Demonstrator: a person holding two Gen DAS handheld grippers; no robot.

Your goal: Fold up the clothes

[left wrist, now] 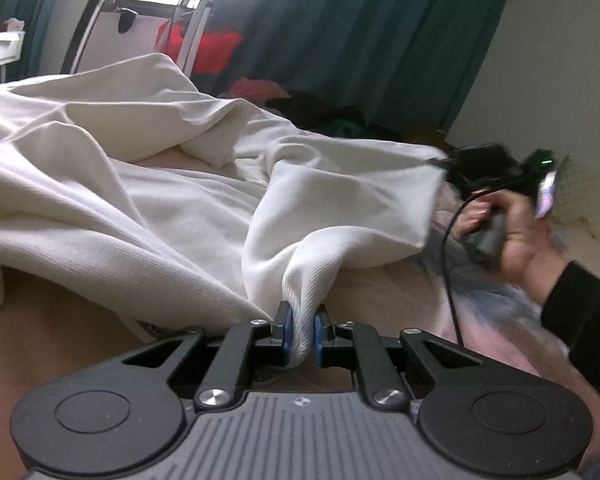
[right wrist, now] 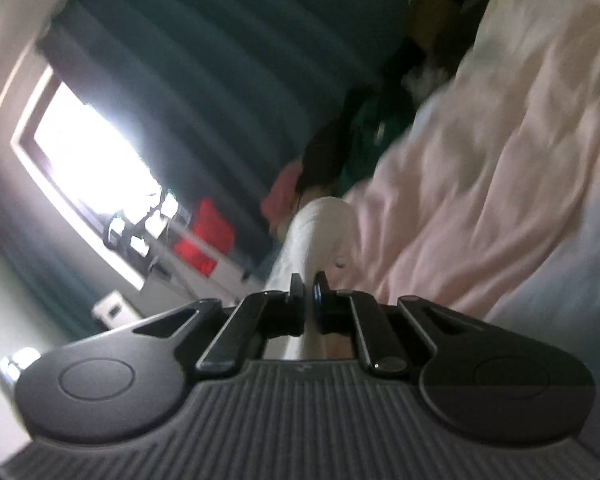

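A large white ribbed garment lies rumpled across the bed, filling the left wrist view. My left gripper is shut on a bunched fold of it, and the cloth is squeezed between the blue pads. At the right of that view, a person's hand in a black sleeve holds my right gripper, which pinches a far corner of the same garment. In the blurred, tilted right wrist view, my right gripper has its jaws nearly together with a strip of the white garment between them.
A pink bedsheet covers the bed beneath the garment. Dark, green and pink clothes are piled at the far side before teal curtains. A stand and a red item are by the bright window. A black cable hangs from the right gripper.
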